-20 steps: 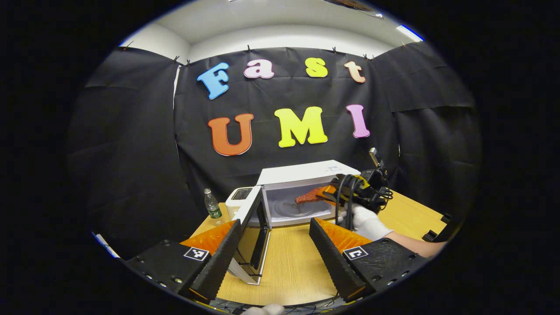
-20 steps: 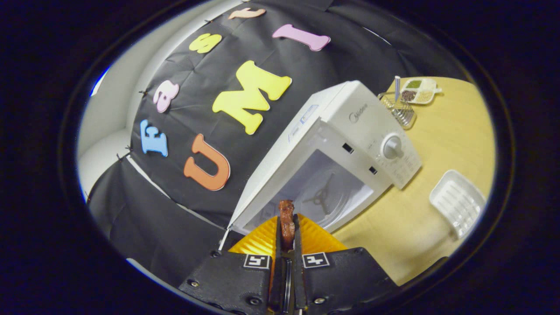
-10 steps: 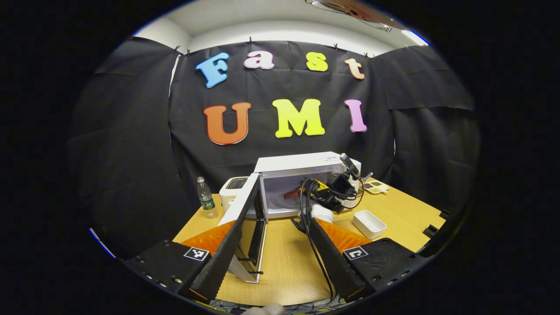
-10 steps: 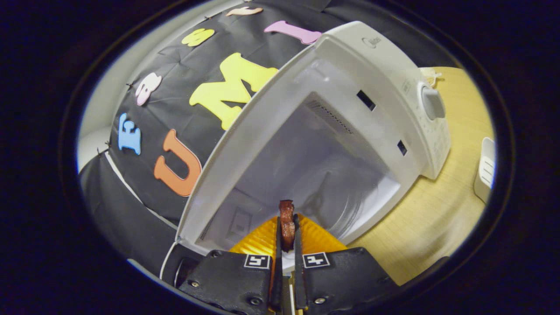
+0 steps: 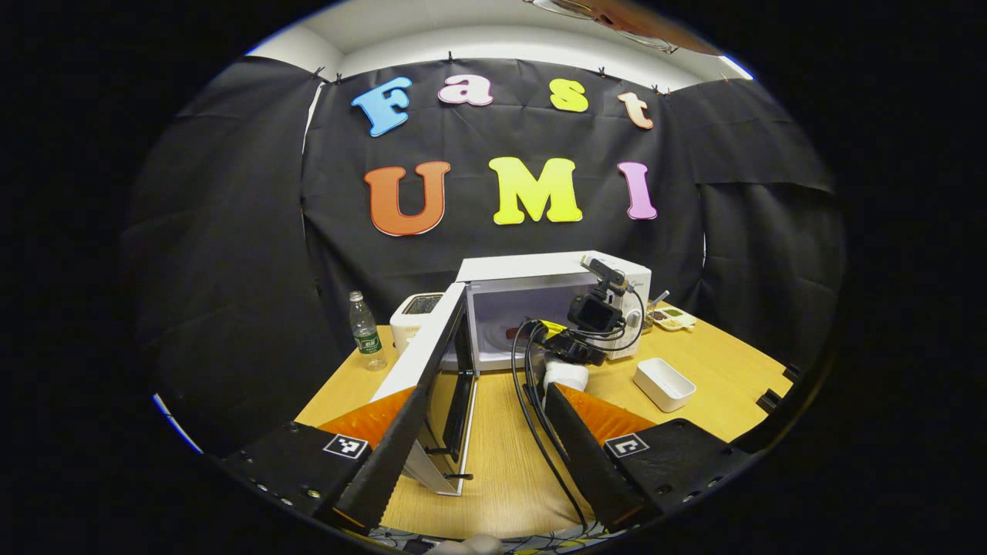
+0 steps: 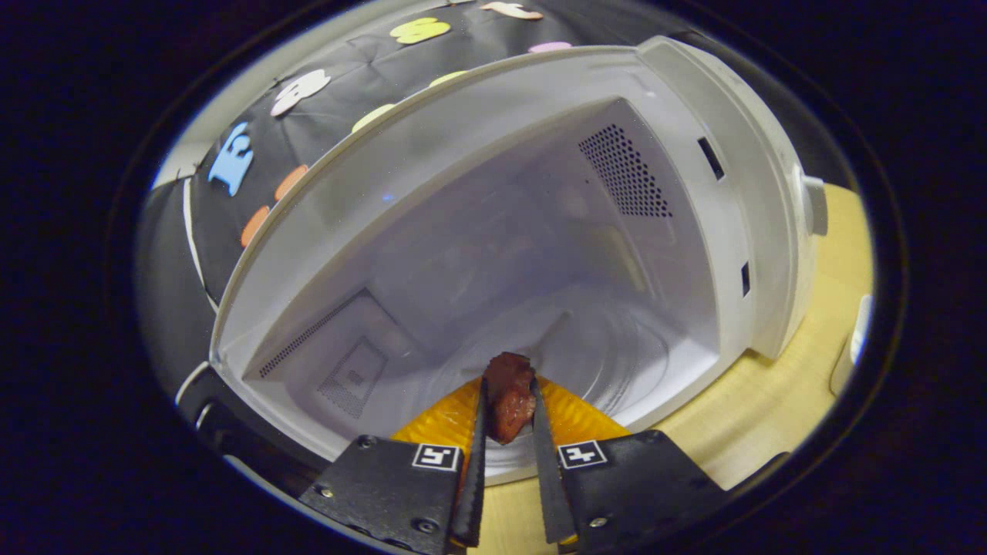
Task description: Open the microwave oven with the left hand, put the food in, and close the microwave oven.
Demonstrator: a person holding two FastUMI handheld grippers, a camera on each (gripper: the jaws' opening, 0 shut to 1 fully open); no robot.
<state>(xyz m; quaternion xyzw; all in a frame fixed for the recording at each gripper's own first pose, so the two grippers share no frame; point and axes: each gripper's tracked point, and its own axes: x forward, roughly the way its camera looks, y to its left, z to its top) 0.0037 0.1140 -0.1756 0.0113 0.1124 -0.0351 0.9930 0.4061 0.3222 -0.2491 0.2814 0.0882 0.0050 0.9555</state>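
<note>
The white microwave point(image 5: 540, 270) stands at the back of the wooden table, its door point(image 5: 432, 362) swung wide toward me. My left gripper point(image 5: 486, 389) hangs open in front of it, the door's edge near its left finger. A gloved hand point(image 5: 565, 375) holds my right gripper point(image 5: 532, 330) in the oven's mouth. In the right gripper view the right gripper point(image 6: 507, 385) is inside the cavity point(image 6: 540, 231), above the glass turntable point(image 6: 609, 354). Its jaws stand a little apart, with the reddish-brown piece of food point(image 6: 507, 395) loose between the tips. The food point(image 5: 515, 331) also shows inside the oven.
Left of the microwave stand a water bottle point(image 5: 362, 331) and a white toaster point(image 5: 416, 308). A white tray point(image 5: 663, 383) and a compartment dish point(image 5: 669, 316) sit to its right. Black cables point(image 5: 532, 416) trail over the table point(image 5: 501, 462).
The right gripper went deeper into the oven cavity. Its jaws have parted slightly and the food has turned wider between them. The left gripper has drawn back a little.
</note>
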